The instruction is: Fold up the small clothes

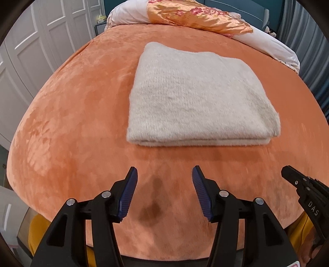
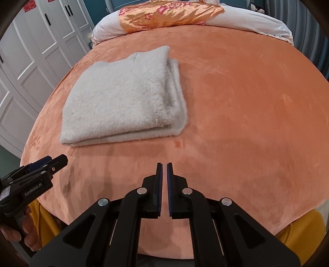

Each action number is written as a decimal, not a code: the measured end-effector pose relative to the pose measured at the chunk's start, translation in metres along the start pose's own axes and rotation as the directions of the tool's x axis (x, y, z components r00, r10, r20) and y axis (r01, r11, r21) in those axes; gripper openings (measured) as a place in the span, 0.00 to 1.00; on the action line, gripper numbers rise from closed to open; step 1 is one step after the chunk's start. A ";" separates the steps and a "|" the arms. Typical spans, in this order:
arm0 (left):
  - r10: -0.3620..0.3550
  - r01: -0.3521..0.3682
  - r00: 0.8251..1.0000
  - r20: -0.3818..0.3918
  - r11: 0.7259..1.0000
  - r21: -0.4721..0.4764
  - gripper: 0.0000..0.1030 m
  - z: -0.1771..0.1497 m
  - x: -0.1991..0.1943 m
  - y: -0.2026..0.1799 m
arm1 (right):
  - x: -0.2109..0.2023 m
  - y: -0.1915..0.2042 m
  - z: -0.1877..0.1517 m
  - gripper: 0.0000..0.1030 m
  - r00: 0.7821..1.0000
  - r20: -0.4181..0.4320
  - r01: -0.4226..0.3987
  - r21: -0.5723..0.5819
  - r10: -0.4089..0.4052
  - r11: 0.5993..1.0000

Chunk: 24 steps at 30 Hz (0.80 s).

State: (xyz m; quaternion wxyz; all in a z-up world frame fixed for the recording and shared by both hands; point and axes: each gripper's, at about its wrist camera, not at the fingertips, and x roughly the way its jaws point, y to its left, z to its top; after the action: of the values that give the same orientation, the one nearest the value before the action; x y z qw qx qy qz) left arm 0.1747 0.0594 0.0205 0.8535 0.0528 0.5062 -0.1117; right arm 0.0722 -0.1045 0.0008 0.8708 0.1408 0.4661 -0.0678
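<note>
A cream knitted garment (image 1: 197,96) lies folded into a thick rectangle on the orange bed cover (image 1: 72,115). My left gripper (image 1: 164,170) hovers over bare cover short of the garment's near edge, its blue pads apart and holding nothing. Its black tip (image 2: 58,161) shows at the left of the right wrist view, held by a hand (image 2: 26,236). My right gripper (image 2: 164,165) is shut with nothing between its pads, over bare cover to the near right of the folded garment (image 2: 123,100). Its black tip (image 1: 289,174) also enters the left wrist view from the right.
An orange flowered satin cloth (image 1: 197,16) lies over a white pillow roll (image 1: 273,47) at the far end of the bed. White wardrobe doors (image 2: 30,51) stand to the left. Yellow clothing (image 2: 298,228) of the person shows at the bed's near edge.
</note>
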 end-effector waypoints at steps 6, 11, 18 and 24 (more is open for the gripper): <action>0.020 -0.020 0.999 0.029 1.000 -0.006 0.57 0.003 -0.005 0.004 | 0.001 -0.007 0.029 0.32 0.999 0.030 -0.022 0.031 0.021 0.999; 0.087 -0.084 0.995 0.055 0.995 -0.054 0.61 0.023 0.003 0.026 | 0.022 -0.015 0.067 0.36 0.999 0.027 -0.031 0.078 0.029 0.996; 0.127 -0.129 0.992 -0.019 0.988 -0.090 0.63 0.036 0.046 0.049 | 0.065 -0.008 0.086 0.09 0.998 -0.026 0.056 0.035 -0.055 0.998; 0.151 -0.153 0.988 -0.037 0.986 -0.072 0.63 0.035 0.059 0.041 | 0.072 -0.010 0.087 0.09 0.995 -0.073 0.077 0.049 -0.073 0.996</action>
State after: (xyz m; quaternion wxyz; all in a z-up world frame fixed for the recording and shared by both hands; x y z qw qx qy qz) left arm 0.2422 0.0841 -0.0155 0.8529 0.0611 0.5178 -0.0266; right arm 0.1790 -0.1403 -0.0149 0.8465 0.1481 0.5000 -0.1076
